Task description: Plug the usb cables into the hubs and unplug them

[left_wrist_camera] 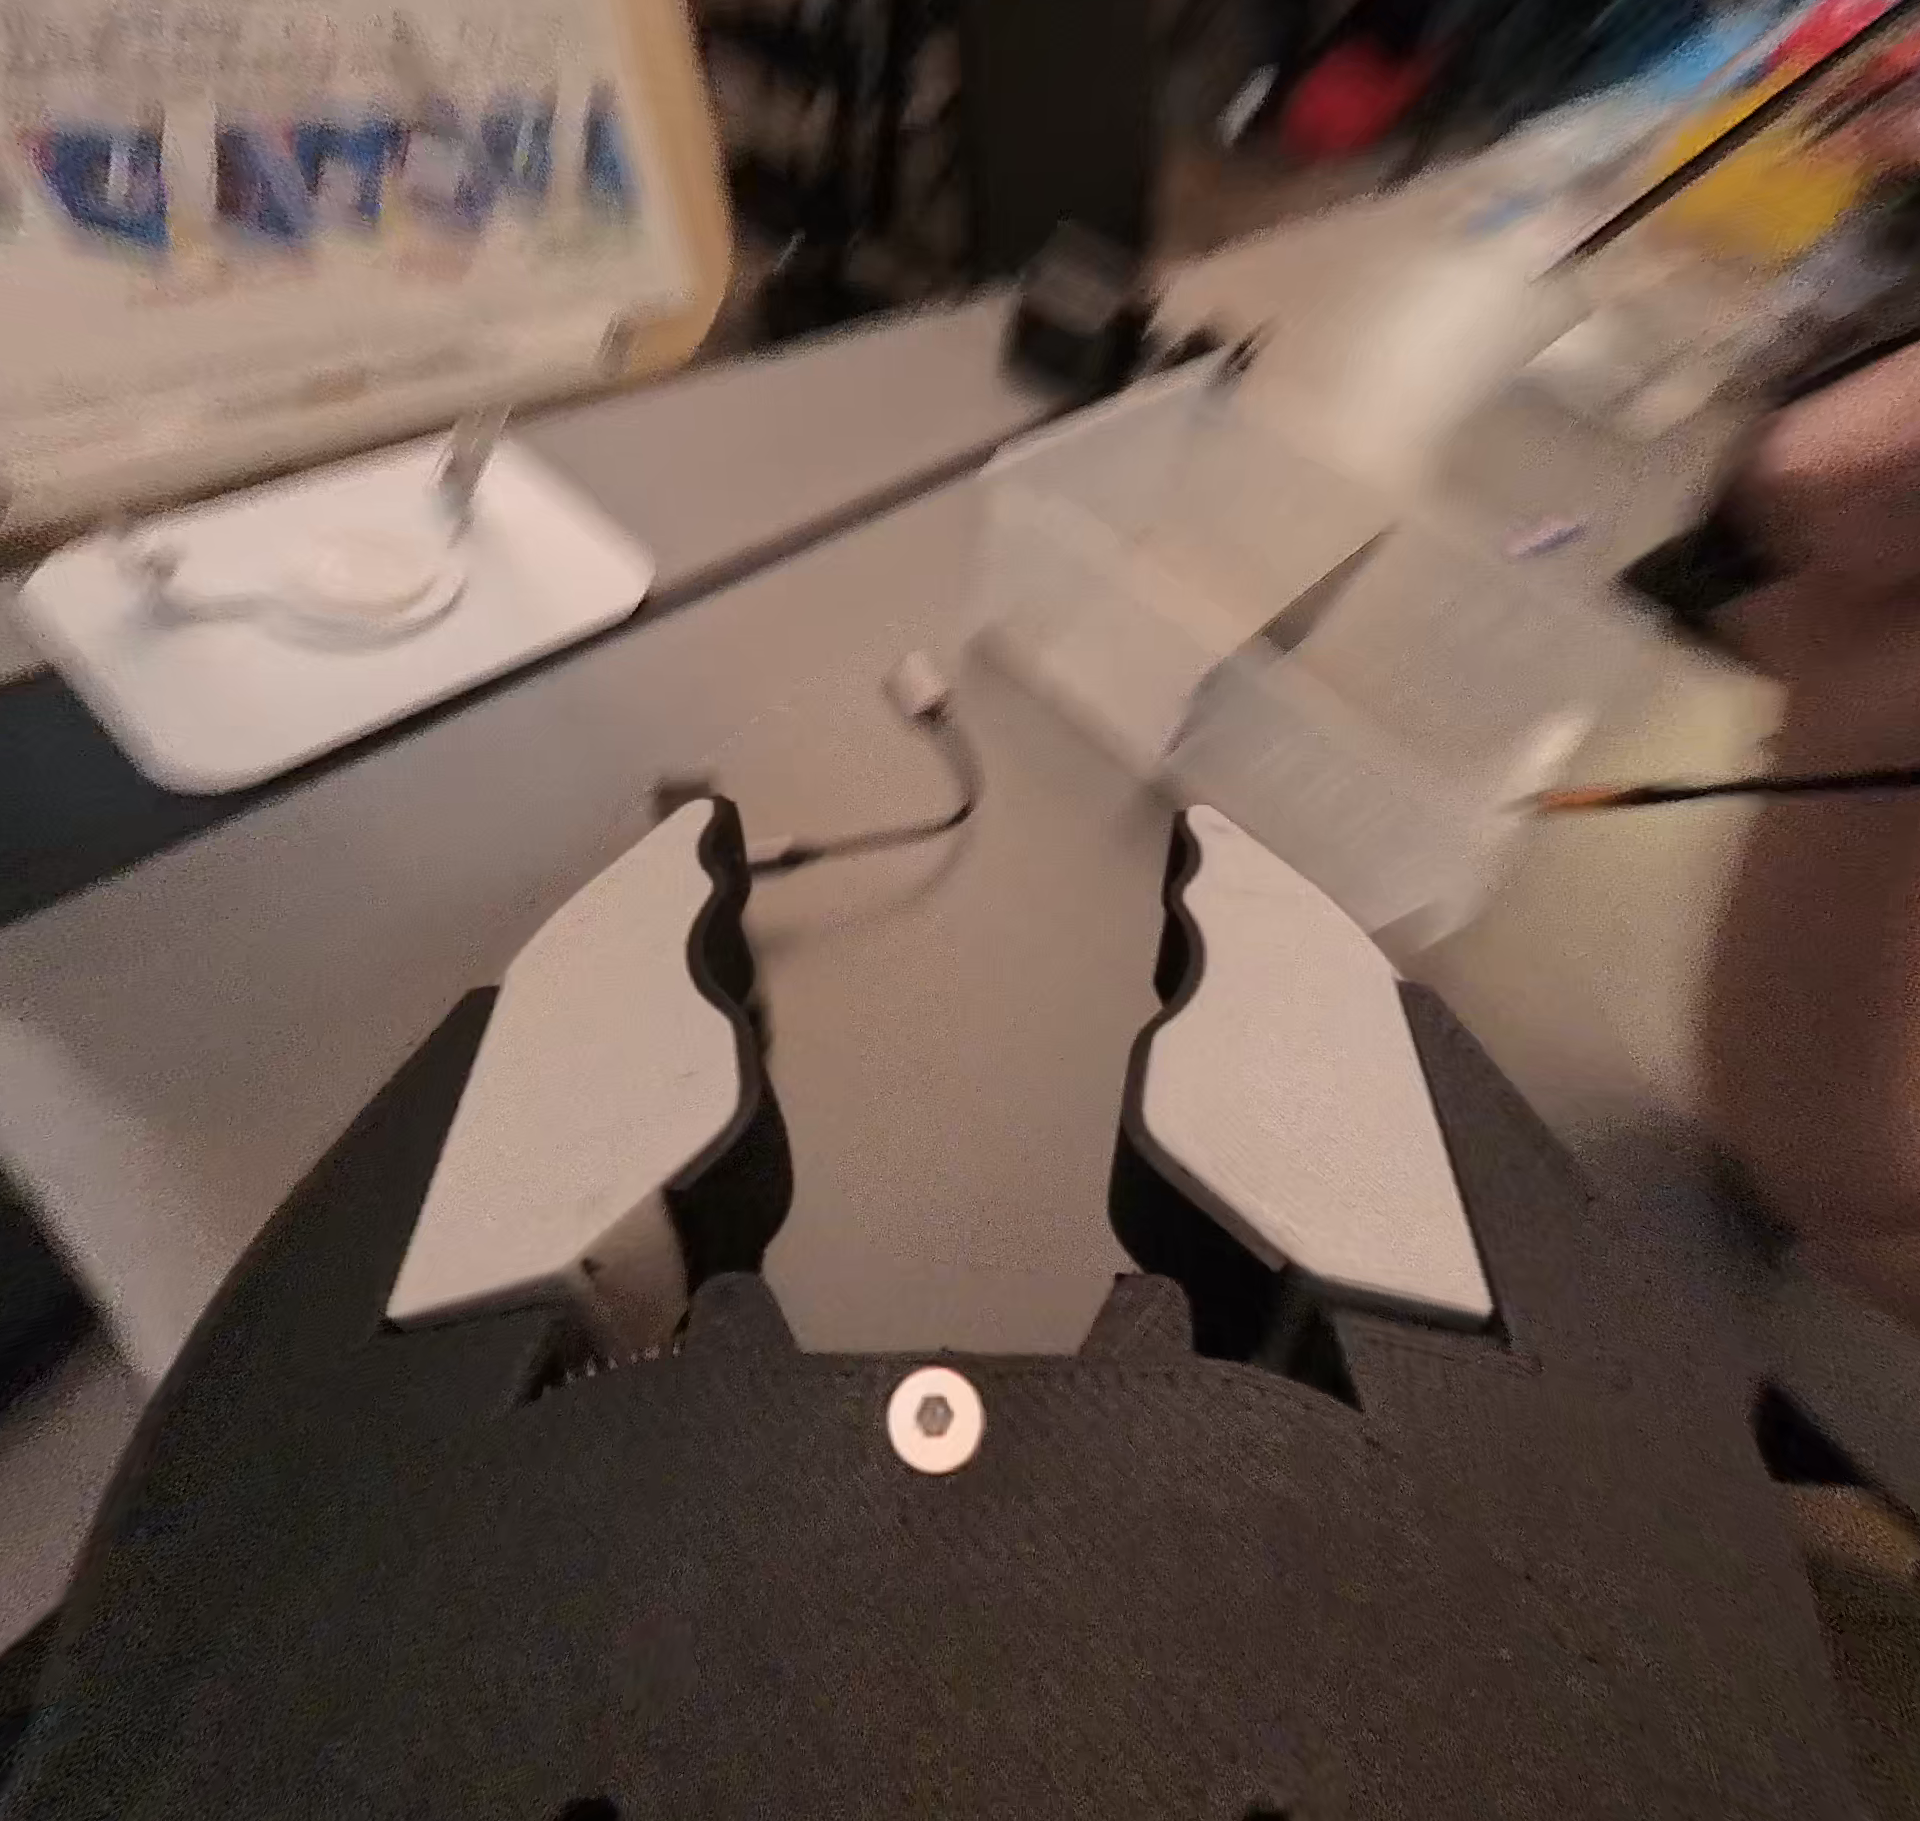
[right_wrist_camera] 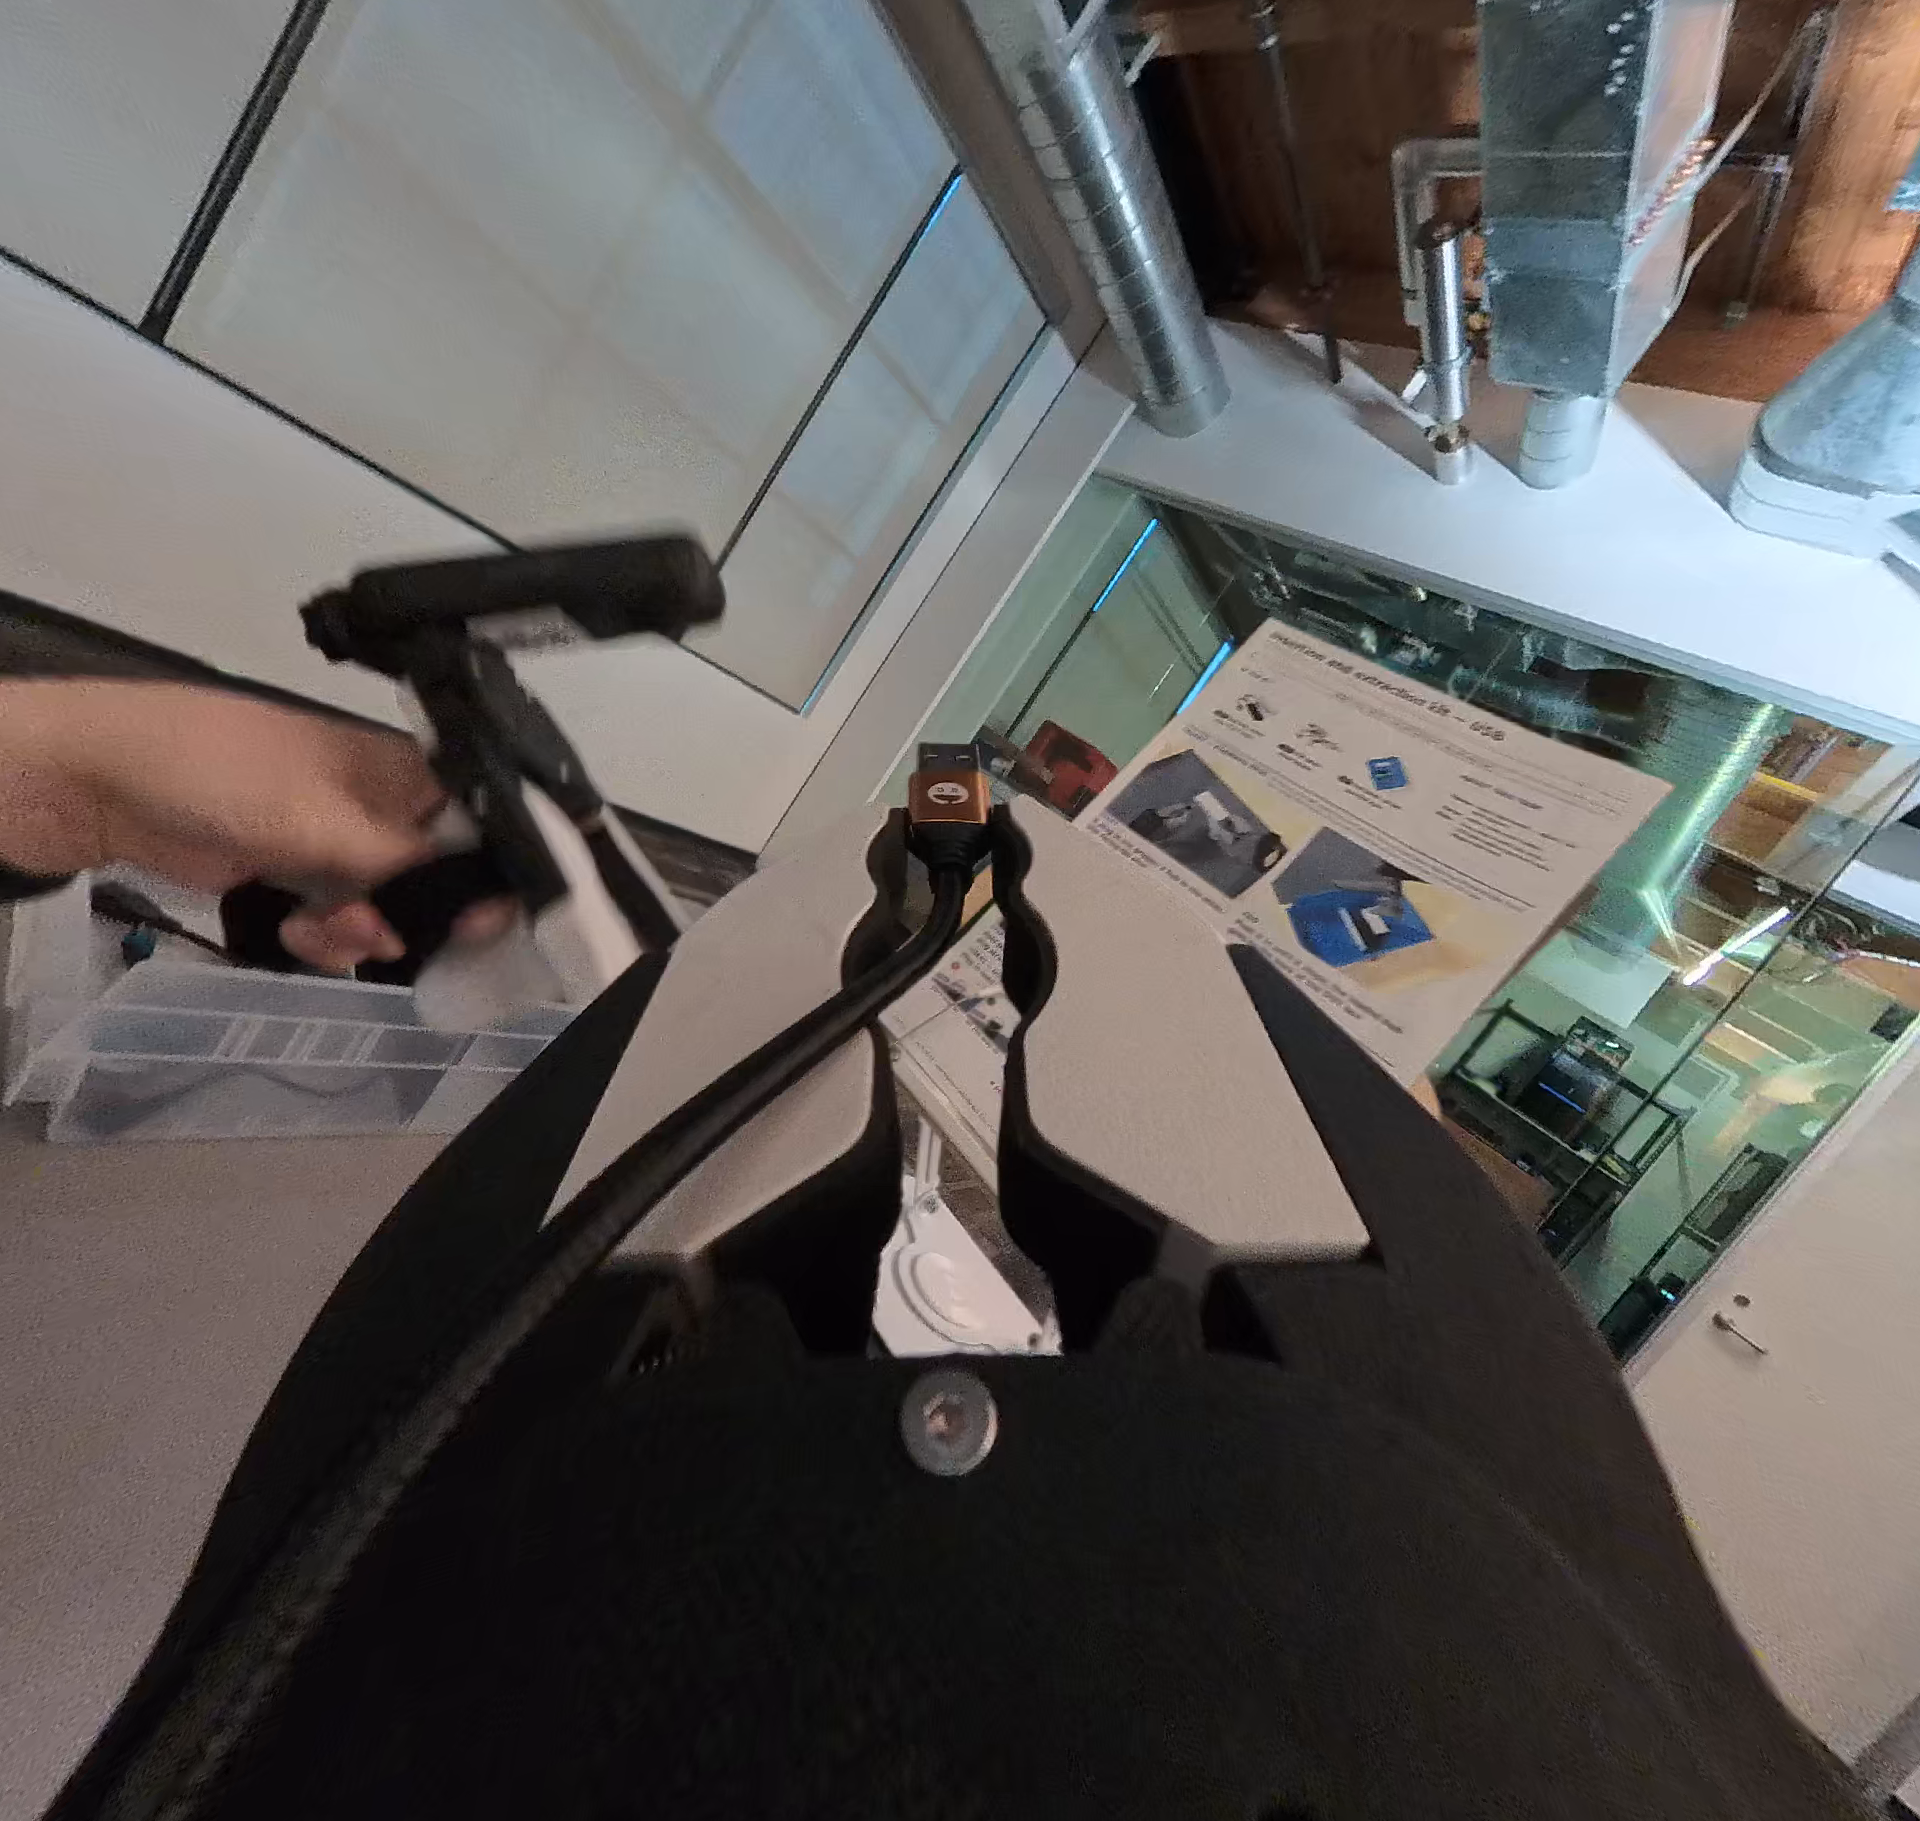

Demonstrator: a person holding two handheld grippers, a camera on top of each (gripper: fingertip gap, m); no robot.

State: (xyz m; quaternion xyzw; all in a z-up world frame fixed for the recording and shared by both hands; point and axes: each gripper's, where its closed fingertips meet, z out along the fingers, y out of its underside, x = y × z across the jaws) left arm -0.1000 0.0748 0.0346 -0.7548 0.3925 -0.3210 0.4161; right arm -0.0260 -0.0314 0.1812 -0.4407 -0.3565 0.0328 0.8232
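No plug seated anywhere I can see, so I'd call this early: insertion and unplugging both left. My right gripper has its fingers clamped on the black braided USB cable just behind its orange-shelled USB-A plug, raised off the desk, pointing at a poster — no hub in that view. My left gripper is empty, fingers wide apart over the grey desk; a thin dark cable lies ahead. Left view is blurred — can't pick out a hub.
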